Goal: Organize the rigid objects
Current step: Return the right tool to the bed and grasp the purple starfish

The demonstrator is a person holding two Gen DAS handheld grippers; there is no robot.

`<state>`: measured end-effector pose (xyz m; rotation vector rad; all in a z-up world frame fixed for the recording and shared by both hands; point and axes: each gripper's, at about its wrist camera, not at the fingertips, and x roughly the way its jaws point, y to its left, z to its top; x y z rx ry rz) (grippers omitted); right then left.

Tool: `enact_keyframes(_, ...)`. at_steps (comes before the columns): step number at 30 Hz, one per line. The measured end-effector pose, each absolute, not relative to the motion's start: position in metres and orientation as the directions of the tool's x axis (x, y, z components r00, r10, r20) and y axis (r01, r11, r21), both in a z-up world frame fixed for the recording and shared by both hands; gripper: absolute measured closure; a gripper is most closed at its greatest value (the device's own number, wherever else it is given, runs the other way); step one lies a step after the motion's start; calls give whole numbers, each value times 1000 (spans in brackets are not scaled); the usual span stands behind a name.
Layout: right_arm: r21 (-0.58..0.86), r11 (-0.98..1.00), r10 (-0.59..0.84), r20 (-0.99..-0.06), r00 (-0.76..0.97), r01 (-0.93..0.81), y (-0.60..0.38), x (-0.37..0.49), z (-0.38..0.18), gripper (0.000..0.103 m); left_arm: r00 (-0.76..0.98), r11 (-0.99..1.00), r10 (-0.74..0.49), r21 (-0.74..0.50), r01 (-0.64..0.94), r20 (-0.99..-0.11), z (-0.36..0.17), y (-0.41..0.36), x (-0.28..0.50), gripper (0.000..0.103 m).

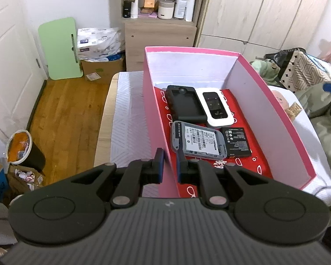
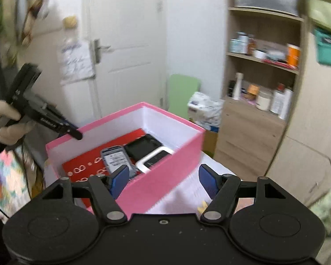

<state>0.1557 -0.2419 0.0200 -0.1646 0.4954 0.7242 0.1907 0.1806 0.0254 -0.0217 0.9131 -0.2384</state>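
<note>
A pink box [image 1: 153, 114] with white inner walls and a red patterned floor stands on a white-covered table. Inside lie a black phone case [image 1: 184, 101], a white device [image 1: 216, 108], a grey device with a label [image 1: 198, 141] and a black battery [image 1: 237, 141]. My left gripper [image 1: 170, 162] is shut on the box's left wall, one finger each side. My right gripper [image 2: 164, 180] is open, its fingers straddling the box's near pink wall [image 2: 163, 176] without touching. The left gripper also shows in the right wrist view [image 2: 75, 132].
A wooden shelf unit [image 1: 161, 22] with bottles and jars stands behind the table. A green board [image 1: 59, 48] leans on the wall beside cardboard boxes [image 1: 101, 66]. A bin [image 1: 22, 148] sits on the wood floor. Clothes and bags [image 1: 302, 70] lie at right.
</note>
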Motion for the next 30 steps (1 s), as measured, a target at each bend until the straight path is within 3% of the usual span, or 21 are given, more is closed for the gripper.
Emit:
enact_keyframes(5,149,831,537,-466,703,-536,-277,150,-21,27,587,980,-182,-96,175,-789,27,175,193,93)
enact_keyframes(13,319,854,520,-533,668,-410,-274,157,-93,27,589,986,-139,-58,154,-796,30,168,191,93)
enact_keyframes(18,139,908,399,-580,711,-396,-244,157,-120,31,590,987,-136,-61,146,-796,30,168,190,93)
enact_keyframes(24,86,922,355,-579,734,-378,-237,169,-134,36,589,988,-131,-53,148,-797,29,167,190,93)
enact_keyframes(26,41,925,332,-576,747,-379,-232,168,-134,42,589,988,-132,-55,147,-797,29,168,190,93)
enact_keyframes(28,52,911,362,-571,736,-408,-229,165,-132,65,590,988,-132,-54,147,-797,29,168,189,93)
enact_keyframes(30,39,909,361,-570,738,-415,-227,161,-131,65,588,988,-133,-57,146,-798,29,168,190,93)
